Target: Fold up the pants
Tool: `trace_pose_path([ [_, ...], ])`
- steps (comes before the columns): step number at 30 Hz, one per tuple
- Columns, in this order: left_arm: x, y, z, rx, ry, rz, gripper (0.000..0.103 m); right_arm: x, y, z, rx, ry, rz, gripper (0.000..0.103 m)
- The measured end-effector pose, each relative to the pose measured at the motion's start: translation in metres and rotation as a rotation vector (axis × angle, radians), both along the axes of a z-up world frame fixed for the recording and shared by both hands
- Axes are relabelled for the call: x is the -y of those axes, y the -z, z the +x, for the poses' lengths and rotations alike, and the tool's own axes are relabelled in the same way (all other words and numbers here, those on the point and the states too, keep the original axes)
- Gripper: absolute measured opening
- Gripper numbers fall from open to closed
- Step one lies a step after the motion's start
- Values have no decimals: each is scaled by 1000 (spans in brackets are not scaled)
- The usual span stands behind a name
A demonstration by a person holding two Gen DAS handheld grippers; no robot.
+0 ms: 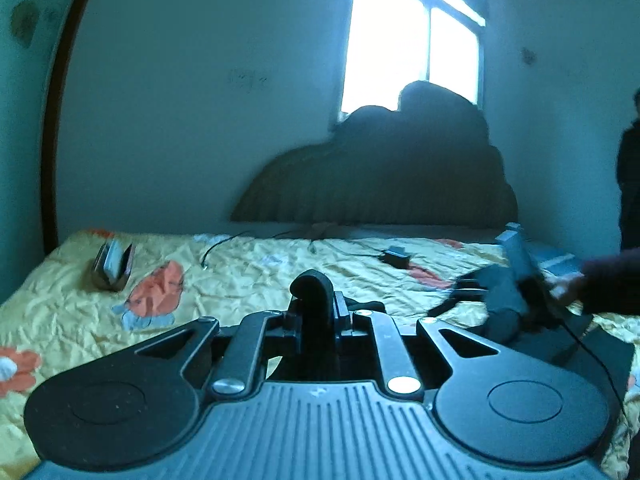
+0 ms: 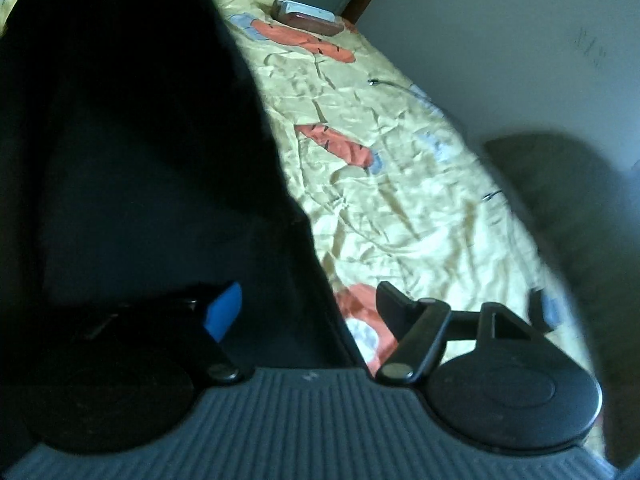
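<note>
Dark pants (image 2: pixel 132 140) lie on the yellow flowered bed sheet (image 2: pixel 400 184) and rise toward the upper left of the right wrist view. My right gripper (image 2: pixel 308 312) is open, and the edge of the pants runs between its blue pad (image 2: pixel 224 310) and its black finger (image 2: pixel 394 308). In the left wrist view my left gripper (image 1: pixel 314 294) is shut, with a dark fold of the pants (image 1: pixel 500 300) pinched between its fingers. The fabric trails off to the right, where a hand (image 1: pixel 568 288) holds the other gripper over the cloth.
A small brown case (image 1: pixel 114 266) (image 2: pixel 308 18) stands near the sheet's far corner. A black charger (image 1: pixel 396 258) with its cable lies mid-bed. A dark heap of bedding (image 1: pixel 380 176) sits against the wall under the window. A person (image 1: pixel 630 168) stands at the right edge.
</note>
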State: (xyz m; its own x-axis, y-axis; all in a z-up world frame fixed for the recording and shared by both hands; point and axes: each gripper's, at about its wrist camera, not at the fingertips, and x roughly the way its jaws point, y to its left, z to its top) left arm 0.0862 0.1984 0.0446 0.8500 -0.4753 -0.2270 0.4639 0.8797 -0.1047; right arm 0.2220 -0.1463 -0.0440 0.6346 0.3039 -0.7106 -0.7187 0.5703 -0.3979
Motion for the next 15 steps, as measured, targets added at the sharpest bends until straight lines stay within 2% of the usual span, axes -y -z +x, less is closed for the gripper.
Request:
trace_pose_path([
  [5, 8, -9, -16, 27, 35, 3, 13, 7, 2, 34, -169, -26, 45, 71],
  [7, 9, -11, -22, 37, 39, 2, 13, 9, 5, 41, -210, -21, 55, 78],
  [9, 9, -13, -26, 38, 46, -8, 13, 13, 4, 41, -218, -23, 69, 77],
  [11, 9, -14, -28, 34, 42, -15, 13, 16, 5, 41, -281, -22, 87, 67],
  [13, 9, -14, -30, 30, 33, -15, 13, 19, 4, 39, -333, -14, 135, 32],
  [14, 9, -14, -32, 29, 27, -21, 13, 19, 3, 33, -325, -8, 125, 27],
  [15, 7, -15, -35, 30, 27, -27, 13, 18, 2, 23, -279, -3, 95, 18],
])
